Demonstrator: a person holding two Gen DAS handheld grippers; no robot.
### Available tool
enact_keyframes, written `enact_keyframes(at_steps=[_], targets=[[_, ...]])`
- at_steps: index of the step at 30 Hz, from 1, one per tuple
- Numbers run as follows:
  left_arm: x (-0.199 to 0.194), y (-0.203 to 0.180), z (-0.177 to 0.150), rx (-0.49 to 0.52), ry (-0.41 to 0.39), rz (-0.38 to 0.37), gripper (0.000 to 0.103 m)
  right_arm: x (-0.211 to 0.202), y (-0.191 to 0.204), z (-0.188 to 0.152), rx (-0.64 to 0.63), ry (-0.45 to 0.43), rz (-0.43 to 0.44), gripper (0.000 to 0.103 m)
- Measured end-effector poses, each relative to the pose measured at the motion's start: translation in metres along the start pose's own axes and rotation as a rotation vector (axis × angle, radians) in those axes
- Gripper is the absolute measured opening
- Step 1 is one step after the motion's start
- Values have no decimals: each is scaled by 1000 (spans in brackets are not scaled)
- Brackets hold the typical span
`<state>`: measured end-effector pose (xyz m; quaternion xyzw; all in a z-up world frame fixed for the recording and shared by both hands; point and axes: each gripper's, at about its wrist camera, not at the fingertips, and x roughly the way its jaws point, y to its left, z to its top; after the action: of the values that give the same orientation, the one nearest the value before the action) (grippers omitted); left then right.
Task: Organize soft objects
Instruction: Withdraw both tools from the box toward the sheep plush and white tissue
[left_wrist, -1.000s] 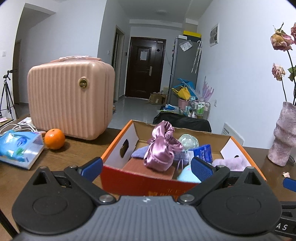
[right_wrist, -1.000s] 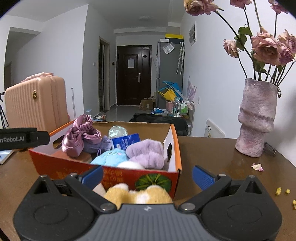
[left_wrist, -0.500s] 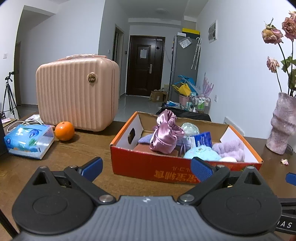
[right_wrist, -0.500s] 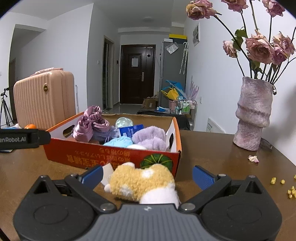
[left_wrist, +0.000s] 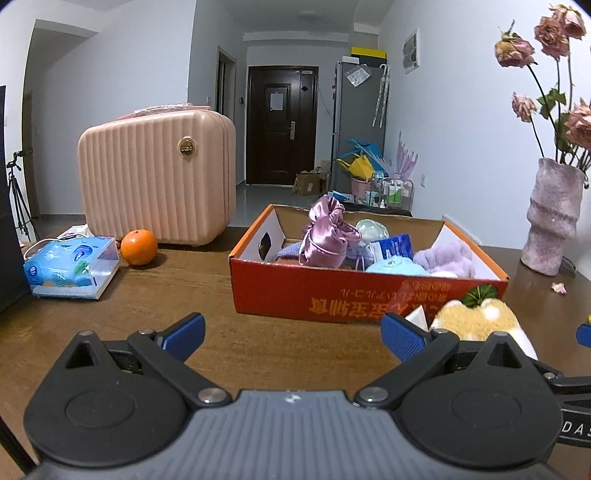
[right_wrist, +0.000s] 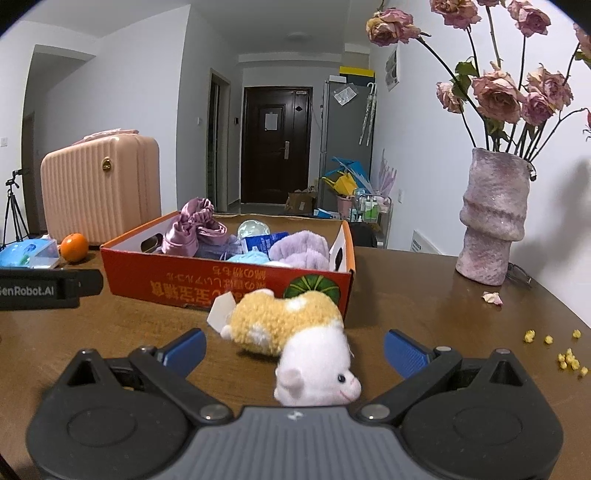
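Orange cardboard box (right_wrist: 236, 284) of soft items flanked by pink case (right_wrist: 99, 184) and vase (right_wrist: 493, 218), plush hamster (right_wrist: 291, 332) lying before it on table (right_wrist: 424, 314) between spread right gripper (right_wrist: 293, 349) fingers, untouched; left gripper (left_wrist: 293, 332) likewise agape, empty.

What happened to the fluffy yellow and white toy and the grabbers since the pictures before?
Both grippers pulled back from the cardboard box. The right gripper, open, now has the whole plush toy lying on the table between its fingers, not gripped. The left gripper stays open and empty. The box contents are unchanged.
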<state>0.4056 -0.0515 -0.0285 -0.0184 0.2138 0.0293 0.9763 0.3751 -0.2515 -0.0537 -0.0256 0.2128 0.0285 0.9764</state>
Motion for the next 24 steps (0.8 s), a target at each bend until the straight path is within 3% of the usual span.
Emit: enact_keyframes(at_steps=[11, 24], targets=[[-14, -5, -15, 42, 10, -13, 103, -8, -8, -8, 31, 16, -7, 103], [5, -13, -15, 60, 48, -51, 103, 29, -18, -10, 61, 88, -14, 103]])
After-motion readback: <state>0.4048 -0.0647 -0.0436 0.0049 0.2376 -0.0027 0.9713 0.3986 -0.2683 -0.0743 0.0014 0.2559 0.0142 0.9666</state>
